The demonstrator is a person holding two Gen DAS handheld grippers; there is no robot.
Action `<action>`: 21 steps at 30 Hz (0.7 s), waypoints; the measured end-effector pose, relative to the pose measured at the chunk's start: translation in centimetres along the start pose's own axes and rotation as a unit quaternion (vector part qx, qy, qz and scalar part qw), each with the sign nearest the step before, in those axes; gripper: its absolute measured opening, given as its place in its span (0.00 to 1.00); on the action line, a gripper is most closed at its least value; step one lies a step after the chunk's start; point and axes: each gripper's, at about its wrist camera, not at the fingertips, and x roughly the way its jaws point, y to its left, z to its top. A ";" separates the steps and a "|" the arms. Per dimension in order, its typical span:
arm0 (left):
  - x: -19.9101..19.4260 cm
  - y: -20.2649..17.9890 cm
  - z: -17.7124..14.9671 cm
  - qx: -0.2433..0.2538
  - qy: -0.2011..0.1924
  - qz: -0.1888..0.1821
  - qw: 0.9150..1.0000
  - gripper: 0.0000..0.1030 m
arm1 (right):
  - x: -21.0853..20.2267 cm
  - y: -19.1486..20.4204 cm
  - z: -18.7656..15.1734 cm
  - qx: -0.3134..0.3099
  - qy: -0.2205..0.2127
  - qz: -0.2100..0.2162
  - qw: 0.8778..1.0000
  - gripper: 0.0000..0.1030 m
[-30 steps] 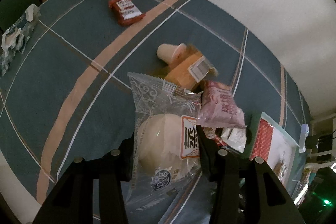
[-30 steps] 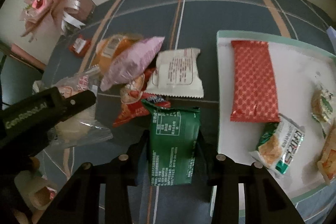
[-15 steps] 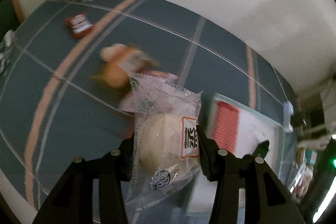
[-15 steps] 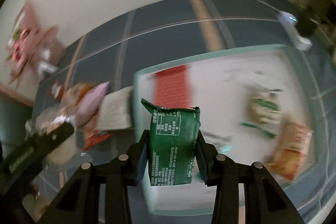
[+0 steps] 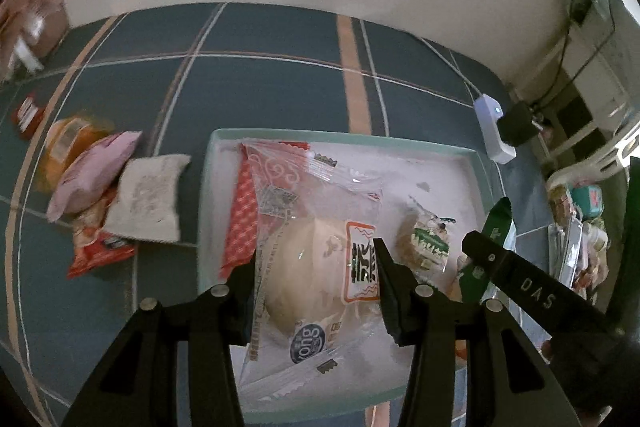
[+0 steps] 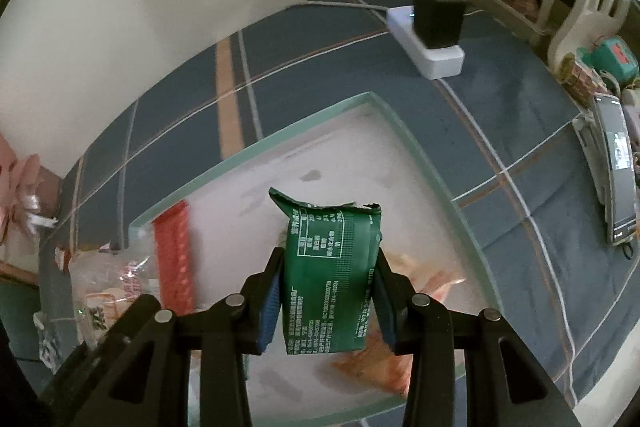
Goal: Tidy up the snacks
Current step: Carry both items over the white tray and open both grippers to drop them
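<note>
My left gripper (image 5: 316,287) is shut on a clear-wrapped pale bun (image 5: 316,267), held above the white tray with a teal rim (image 5: 204,195). My right gripper (image 6: 326,291) is shut on a green snack packet (image 6: 330,267), also held over that tray (image 6: 256,147); in the left wrist view the packet (image 5: 494,231) and the right gripper's black finger show at the right. In the tray lie a red patterned packet (image 5: 240,223), a green-and-white snack (image 5: 426,243) and an orange packet (image 6: 400,339). Left of the tray sit white (image 5: 146,203), pink (image 5: 90,175), orange (image 5: 66,147) and red (image 5: 98,251) packets.
The tray rests on a blue plaid tablecloth (image 5: 280,83). A white power strip with a black plug (image 6: 434,27) lies beyond the tray. A phone (image 6: 618,175) and clutter sit at the right edge. A pink bouquet (image 5: 28,15) stands at the far left by the wall.
Both grippers have swung to the right, from over the loose snack pile to over the tray, each keeping its packet. Both wrists rolled along the way.
</note>
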 end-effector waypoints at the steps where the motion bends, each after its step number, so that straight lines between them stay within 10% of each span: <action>1: 0.2 -0.3 0.2 0.003 -0.004 0.000 1.000 0.48 | 0.3 -0.3 0.1 0.002 -0.001 -0.002 1.000 0.42; 10: 2.0 -1.5 0.6 0.024 -0.029 -0.001 0.999 0.49 | 1.3 -1.7 0.4 0.011 -0.021 0.000 1.000 0.43; 21: 1.1 -0.7 0.9 0.006 -0.007 0.024 1.000 0.76 | 1.2 -0.6 0.2 0.000 -0.002 -0.013 1.000 0.50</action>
